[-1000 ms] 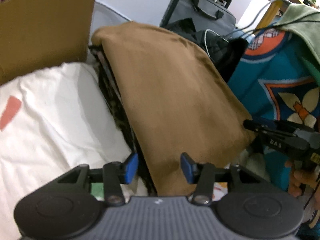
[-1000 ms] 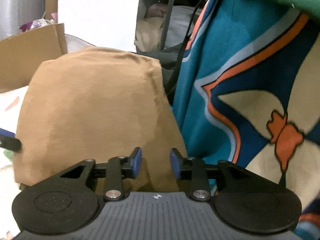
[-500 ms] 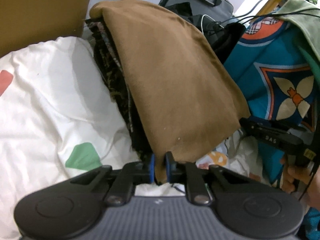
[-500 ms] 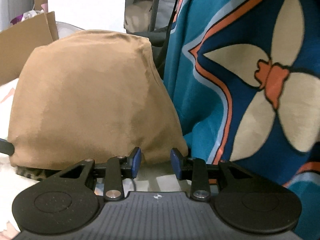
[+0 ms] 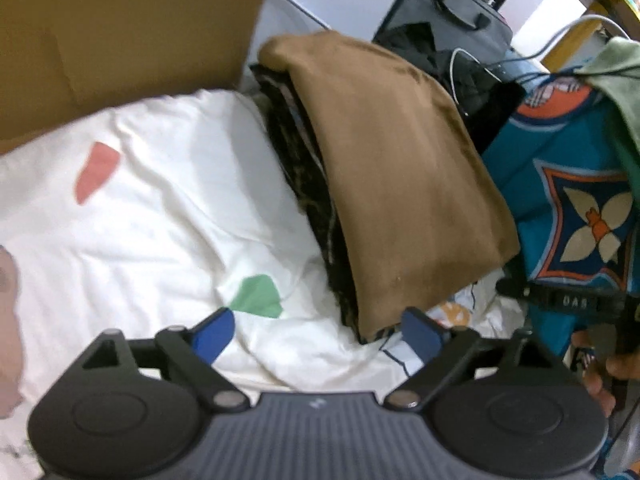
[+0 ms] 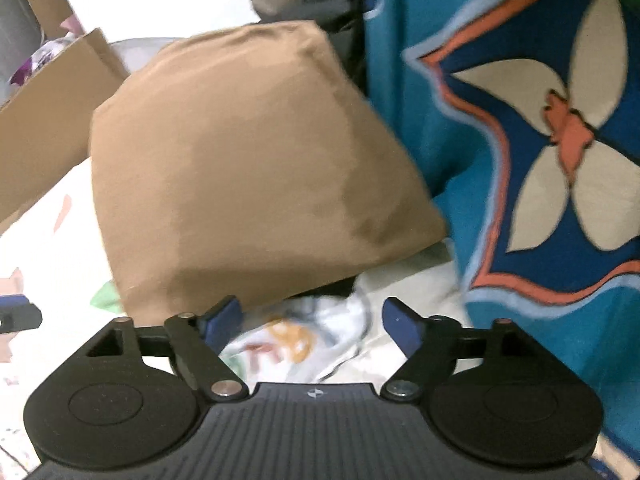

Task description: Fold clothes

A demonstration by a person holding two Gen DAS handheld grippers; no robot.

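Left wrist view: your left gripper [image 5: 316,334] stands wide, its jaws having just been opening, with nothing between them; only the white bedsheet with coloured patches [image 5: 160,208] lies below. The folded tan cloth garment [image 5: 400,176] lies at one o'clock, on top of a stack of dark patterned folded clothes [image 5: 308,184] on the bed. Its near corner sits just beside your right-hand blue pad [image 5: 420,332], apart from it as far as can be told. A brown cardboard panel [image 5: 120,32] stands at eleven o'clock.

Right wrist view: your right gripper [image 6: 312,320] is likewise spread, its jaws having just been opening, and holds nothing; crumpled printed bedding [image 6: 320,320] shows in the gap. The tan garment fills twelve o'clock, its lower edge just past the left pad [image 6: 222,318]. A teal cloth with orange-and-cream floral motif [image 6: 520,160] hangs at two o'clock.

Judgement: the fold looks finished and released. To close this step well, draw both grippers clear without snagging the near edge, and check the stack sits square before you reach for another piece.
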